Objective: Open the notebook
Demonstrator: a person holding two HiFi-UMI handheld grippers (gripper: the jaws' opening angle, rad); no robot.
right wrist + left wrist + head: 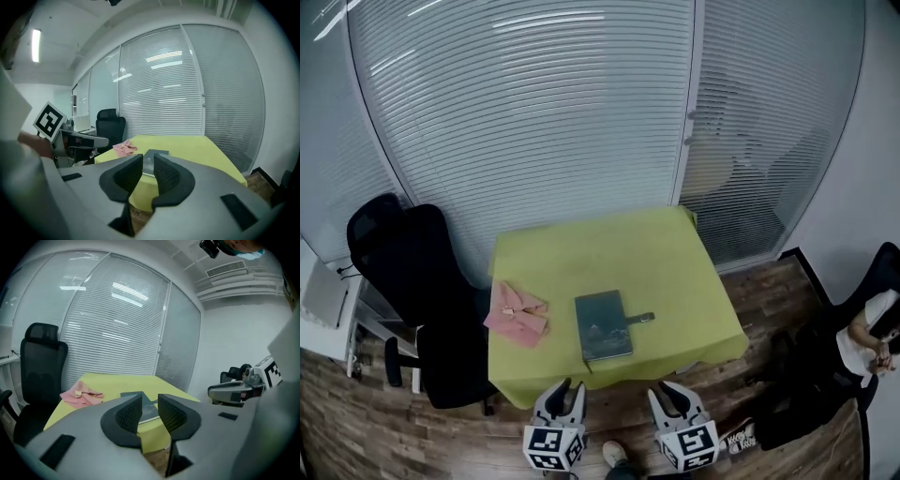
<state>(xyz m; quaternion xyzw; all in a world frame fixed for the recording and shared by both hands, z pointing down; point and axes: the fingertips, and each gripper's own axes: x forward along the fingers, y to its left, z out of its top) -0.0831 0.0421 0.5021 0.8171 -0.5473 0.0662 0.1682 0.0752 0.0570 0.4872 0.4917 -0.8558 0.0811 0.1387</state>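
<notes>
A closed grey notebook [603, 325] lies near the front edge of a yellow-covered table [609, 253], with a pink cloth [517, 314] to its left. The left gripper [567, 387] and right gripper [668, 392] hang short of the table, jaws released and empty.

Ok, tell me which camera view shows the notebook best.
The head view: it looks down on the whole notebook, closed on the yellow table, with a dark tab sticking out on its right. The two gripper views see it at a flat angle, partly hidden behind their own jaws.
</notes>
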